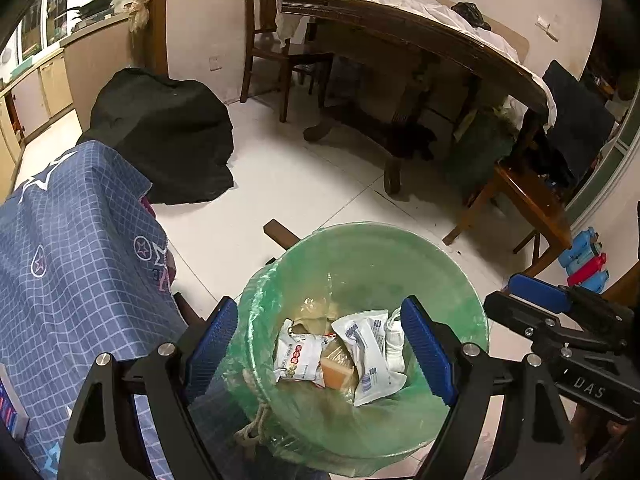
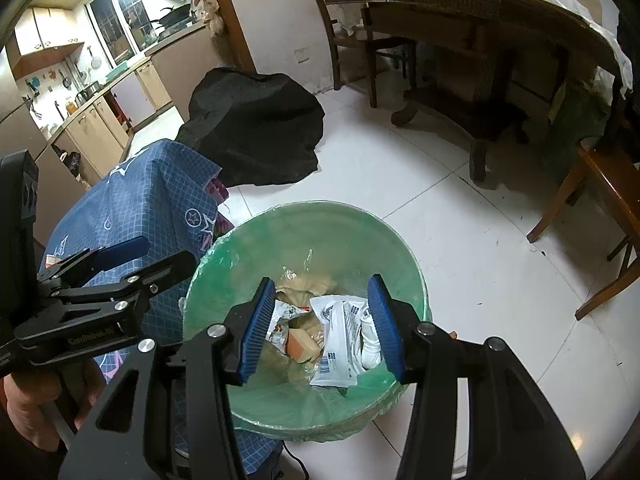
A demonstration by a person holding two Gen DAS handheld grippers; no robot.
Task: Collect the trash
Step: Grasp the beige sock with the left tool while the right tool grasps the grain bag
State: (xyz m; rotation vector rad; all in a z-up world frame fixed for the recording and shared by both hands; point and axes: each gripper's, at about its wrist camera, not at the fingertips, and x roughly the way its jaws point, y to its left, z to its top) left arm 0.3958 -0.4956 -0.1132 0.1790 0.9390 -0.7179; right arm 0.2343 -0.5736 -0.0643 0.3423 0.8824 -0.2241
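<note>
White floor tiles carry a round trash bin lined with a translucent green plastic bag whose edge is folded over the rim. At the bottom of the bin lie a crumpled white snack wrapper with red print, a white packet with blue print, a tan block-shaped piece between them, and something white against the packet's right side. Both tongs hang above the bin's mouth, pointing down into it. The left tongs are spread wide with nothing between the blue pads. The right tongs stand partly apart, also empty. A blue checked cloth drapes just beside the bin's left edge, and a black cover sits on the floor beyond it.
</note>
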